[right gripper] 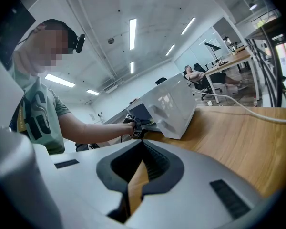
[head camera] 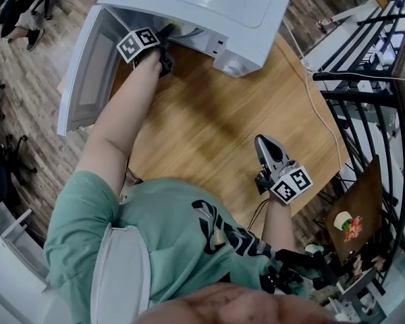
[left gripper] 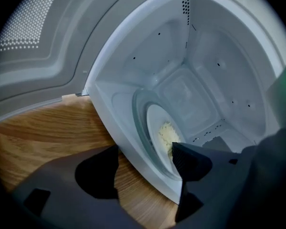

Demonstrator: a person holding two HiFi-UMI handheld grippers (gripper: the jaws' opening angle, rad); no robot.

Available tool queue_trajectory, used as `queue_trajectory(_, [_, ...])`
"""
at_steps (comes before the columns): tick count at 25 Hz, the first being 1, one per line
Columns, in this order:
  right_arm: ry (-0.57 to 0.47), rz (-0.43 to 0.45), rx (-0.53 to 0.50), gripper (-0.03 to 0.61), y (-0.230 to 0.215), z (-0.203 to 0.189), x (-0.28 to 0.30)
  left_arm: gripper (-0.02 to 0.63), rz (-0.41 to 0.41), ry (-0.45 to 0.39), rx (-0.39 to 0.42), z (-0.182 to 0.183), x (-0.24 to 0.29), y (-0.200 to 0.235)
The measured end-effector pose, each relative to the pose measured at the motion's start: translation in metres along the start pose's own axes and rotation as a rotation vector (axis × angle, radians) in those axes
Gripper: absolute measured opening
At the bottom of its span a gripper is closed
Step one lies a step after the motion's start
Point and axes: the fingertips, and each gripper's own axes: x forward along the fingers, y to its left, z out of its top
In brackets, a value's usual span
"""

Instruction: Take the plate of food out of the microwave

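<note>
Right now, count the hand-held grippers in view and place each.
2. The left hand-held gripper, jaws open, is at the microwave opening, near the plate of food; the right hand-held gripper, jaws shut and empty, hovers over the wooden table. None seems hidden.

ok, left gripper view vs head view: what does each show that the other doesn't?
Only the left gripper view plainly shows inside the microwave: the plate of pale food on the glass turntable, and the left gripper at the opening, jaws apart, gripping nothing.
Only the head view shows the right gripper, jaws together, over the wooden table near the person's body.
Both show the microwave, its open door and the table.
</note>
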Motion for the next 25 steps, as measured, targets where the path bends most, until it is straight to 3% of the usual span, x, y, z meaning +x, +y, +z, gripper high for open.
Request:
queue_trajectory(4, [0.001, 0.002, -0.005, 0.008, 0.003, 0.000, -0.003, 0.356, -0.013, -0.036, 0.022, 0.004, -0.009, 0.007])
queue_trajectory(11, [0.000, 0.002, -0.011, 0.008, 0.010, 0.004, -0.006, 0.347, -0.070, -0.063, -0.027, 0.001, -0.023, 0.015])
queue_trajectory(16, [0.005, 0.001, -0.016, 0.008, 0.014, 0.003, -0.006, 0.244, -0.151, -0.067, -0.061, -0.005, -0.029, 0.003])
queue_trajectory(19, [0.006, -0.005, -0.016, 0.008, 0.015, 0.004, -0.007, 0.087, -0.211, -0.071, -0.096, -0.003, -0.032, -0.009])
queue_trajectory(20, [0.007, -0.006, -0.016, 0.008, 0.016, 0.004, -0.007, 0.063, -0.227, -0.072, -0.119, -0.002, -0.033, -0.010])
queue_trajectory(25, [0.003, -0.003, -0.025, 0.008, 0.022, 0.009, -0.008, 0.015, -0.355, -0.100, -0.226, 0.003, -0.046, -0.014])
